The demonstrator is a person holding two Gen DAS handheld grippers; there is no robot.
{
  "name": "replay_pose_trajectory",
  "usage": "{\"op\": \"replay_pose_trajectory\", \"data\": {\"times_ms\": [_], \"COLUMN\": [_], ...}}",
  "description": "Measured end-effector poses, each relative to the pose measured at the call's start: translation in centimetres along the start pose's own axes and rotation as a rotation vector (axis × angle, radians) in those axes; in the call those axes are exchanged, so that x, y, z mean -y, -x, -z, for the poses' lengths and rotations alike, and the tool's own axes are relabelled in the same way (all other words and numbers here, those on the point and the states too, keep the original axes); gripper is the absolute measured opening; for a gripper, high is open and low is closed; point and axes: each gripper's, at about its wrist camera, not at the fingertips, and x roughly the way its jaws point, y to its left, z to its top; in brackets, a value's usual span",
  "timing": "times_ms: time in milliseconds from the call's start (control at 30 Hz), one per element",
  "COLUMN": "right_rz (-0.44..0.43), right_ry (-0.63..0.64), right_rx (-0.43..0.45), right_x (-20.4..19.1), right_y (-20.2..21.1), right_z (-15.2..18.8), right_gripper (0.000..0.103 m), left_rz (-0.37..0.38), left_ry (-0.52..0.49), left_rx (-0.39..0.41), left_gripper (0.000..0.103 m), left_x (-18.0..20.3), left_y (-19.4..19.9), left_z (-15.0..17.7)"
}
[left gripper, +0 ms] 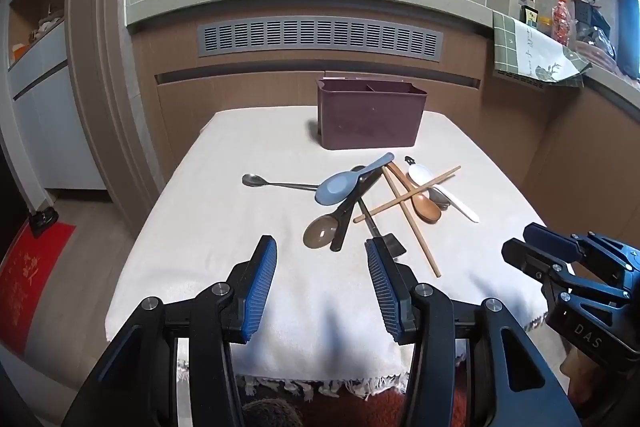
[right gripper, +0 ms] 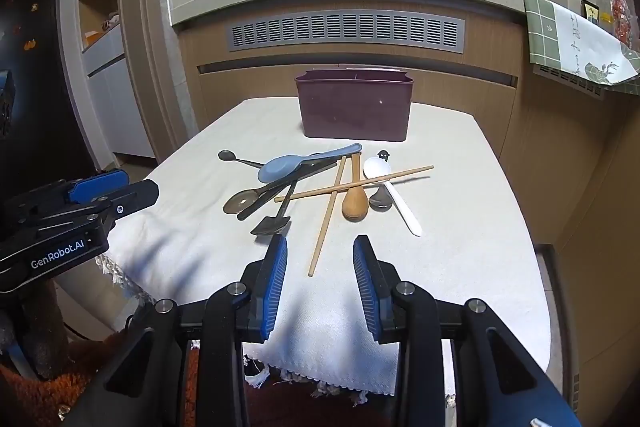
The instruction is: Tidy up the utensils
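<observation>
We held both grippers over the tabletop's (right gripper: 460, 267) near edge, nothing gripped. Our left gripper (left gripper: 322, 267) stood wide; our right gripper (right gripper: 320, 263) stood wide too. The utensils lay heaped mid-table (a proper tangle): blue spoon (right gripper: 280, 167) riding on dark handles, two chopsticks (right gripper: 352, 185) crossed over the wooden spoon (right gripper: 355, 201), white spoon (right gripper: 394, 193) just beside. The maroon holder (right gripper: 354, 109) waited at the far edge. Our worry: tugging one piece from that pile could drag its neighbours, and a thin chopstick might slip the pads.
</observation>
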Motion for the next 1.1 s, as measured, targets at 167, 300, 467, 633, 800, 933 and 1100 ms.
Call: {"op": "replay_pose_trajectory", "data": {"times_ms": [167, 300, 467, 633, 800, 933, 1100], "right_rz": [0.004, 0.004, 0.003, 0.000, -0.001, -0.002, -0.003], "right_ry": [0.003, -0.001, 0.001, -0.005, -0.005, -0.008, -0.008], "right_rx": [-0.001, -0.005, -0.007, -0.017, -0.016, -0.020, -0.021], "right_x": [-0.34, -0.25, -0.31, -0.21, -0.25, -0.09, -0.16], "right_y": [0.22, 0.25, 0.18, -0.01, 0.09, -0.11, -0.08], "right_z": [0.17, 0.15, 0.19, 0.19, 0.22, 0.01, 0.14], "right_gripper": [0.033, 0.033, 0.033, 0.033, 0.033, 0.033, 0.033], "left_rz": [0.002, 0.001, 0.002, 0.002, 0.002, 0.003, 0.004], "left_ry": [0.001, -0.003, -0.005, -0.004, -0.006, -0.005, -0.006], "left_rx": [-0.003, -0.005, -0.005, -0.005, -0.009, -0.009, -0.010], "left_gripper": [0.048, 0.048, 0.048, 0.048, 0.048, 0.048, 0.048], "left_x": [-0.09, -0.24, -0.13, 0.06, -0.09, -0.05, 0.22], "left_y": [-0.21, -0.19, -0.17, 0.19, -0.35, -0.33, -0.13], "left_z": [0.10, -0.11, -0.06, 0.09, -0.08, -0.09, 0.03]}}
